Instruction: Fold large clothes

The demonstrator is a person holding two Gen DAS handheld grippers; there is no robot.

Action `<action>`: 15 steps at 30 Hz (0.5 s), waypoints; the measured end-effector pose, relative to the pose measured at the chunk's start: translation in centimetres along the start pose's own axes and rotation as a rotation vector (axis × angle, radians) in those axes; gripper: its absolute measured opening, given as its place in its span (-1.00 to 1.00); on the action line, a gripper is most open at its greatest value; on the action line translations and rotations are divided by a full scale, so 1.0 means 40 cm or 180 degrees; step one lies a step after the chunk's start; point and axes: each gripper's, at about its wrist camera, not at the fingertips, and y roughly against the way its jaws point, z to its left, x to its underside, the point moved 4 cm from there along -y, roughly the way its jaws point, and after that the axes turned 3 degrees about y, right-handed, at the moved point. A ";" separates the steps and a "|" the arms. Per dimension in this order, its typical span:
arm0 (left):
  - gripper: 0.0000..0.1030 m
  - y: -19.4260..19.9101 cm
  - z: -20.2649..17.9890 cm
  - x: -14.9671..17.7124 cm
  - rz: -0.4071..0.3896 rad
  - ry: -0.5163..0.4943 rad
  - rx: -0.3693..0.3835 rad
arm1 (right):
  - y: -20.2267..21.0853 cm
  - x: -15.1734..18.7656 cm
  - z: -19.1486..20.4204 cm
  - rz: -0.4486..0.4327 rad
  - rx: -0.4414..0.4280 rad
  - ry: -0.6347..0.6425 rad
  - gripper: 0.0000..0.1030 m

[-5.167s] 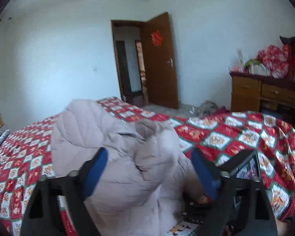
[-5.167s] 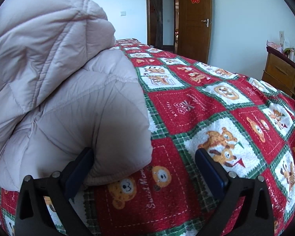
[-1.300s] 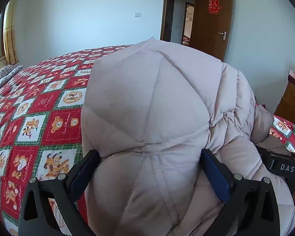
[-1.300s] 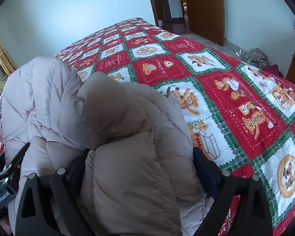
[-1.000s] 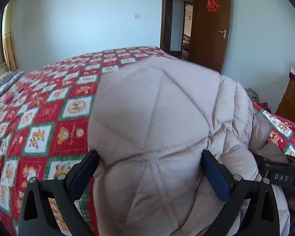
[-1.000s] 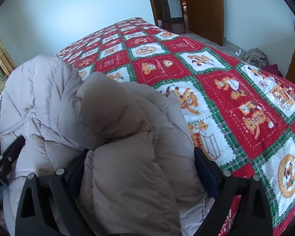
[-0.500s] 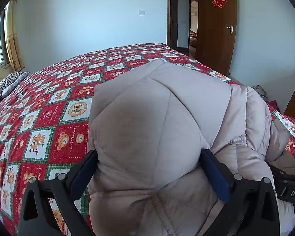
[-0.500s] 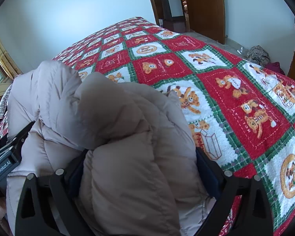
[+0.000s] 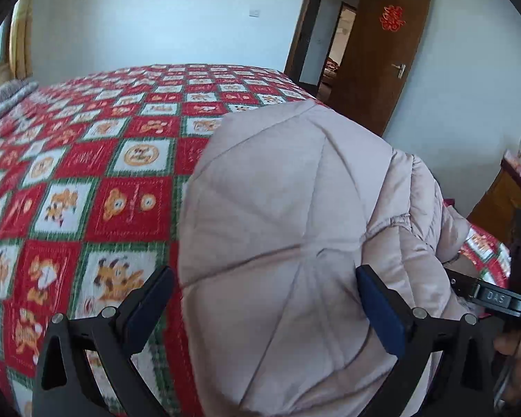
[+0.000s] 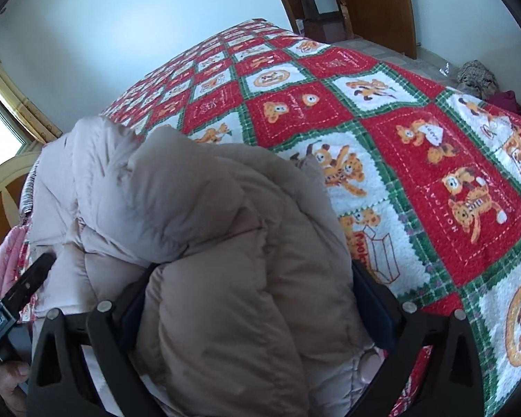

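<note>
A pale pinkish-beige quilted down jacket (image 9: 288, 229) was pictured on a bedspread (image 10: 416, 160) checked in red and white squares, edged in green and printed with orange bears and tigers. Blue pads (image 9: 382, 309) were seen on black gripper fingers, and a brown door (image 9: 382, 55) was marked with a red emblem (image 9: 392, 18).

Both grippers are spread wide, nowhere near clamped. The left gripper (image 9: 265, 309) points forward and a bit down, its blue-padded fingers (image 9: 382, 312) far apart. The right gripper (image 10: 253, 305) sits the same way, jaws at full width. They're side by side and close: each wrist view catches the other tool's black body at its edge. The right hand (image 9: 517, 347) wraps its handle, and the left hand (image 10: 7, 382) only peeks in (mostly cut off by the frame).
</note>
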 end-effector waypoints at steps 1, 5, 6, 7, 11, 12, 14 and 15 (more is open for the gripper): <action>0.99 0.016 0.019 0.016 0.0047 0.0131 0.0099 | 0.003 0.002 -0.002 -0.0002 -0.0045 -0.0009 0.99; 0.99 0.015 0.063 0.079 0.0325 0.0430 0.0400 | 0.004 0.001 -0.008 0.0061 -0.0208 -0.0029 0.99; 0.99 0.005 0.071 0.088 0.0387 0.0571 0.0504 | 0.003 0.001 -0.011 0.0077 -0.0253 -0.0045 0.99; 0.99 -0.012 0.075 0.097 0.0490 0.0747 0.0639 | 0.000 0.002 -0.010 0.0089 -0.0290 -0.0054 1.00; 0.98 -0.045 0.038 0.099 0.0519 0.0775 0.0991 | -0.002 0.008 0.003 0.0179 -0.0487 0.0009 0.72; 0.98 -0.041 0.021 0.098 0.0504 0.0688 0.1020 | 0.003 0.011 0.011 0.0204 -0.0686 -0.0006 0.36; 0.64 -0.013 -0.022 0.093 0.0413 0.0435 0.0976 | 0.012 0.021 0.011 0.0226 -0.0955 -0.0097 0.07; 0.51 0.008 -0.040 0.089 0.0365 0.0326 0.0942 | 0.020 0.026 0.013 0.0199 -0.1019 -0.0108 -0.06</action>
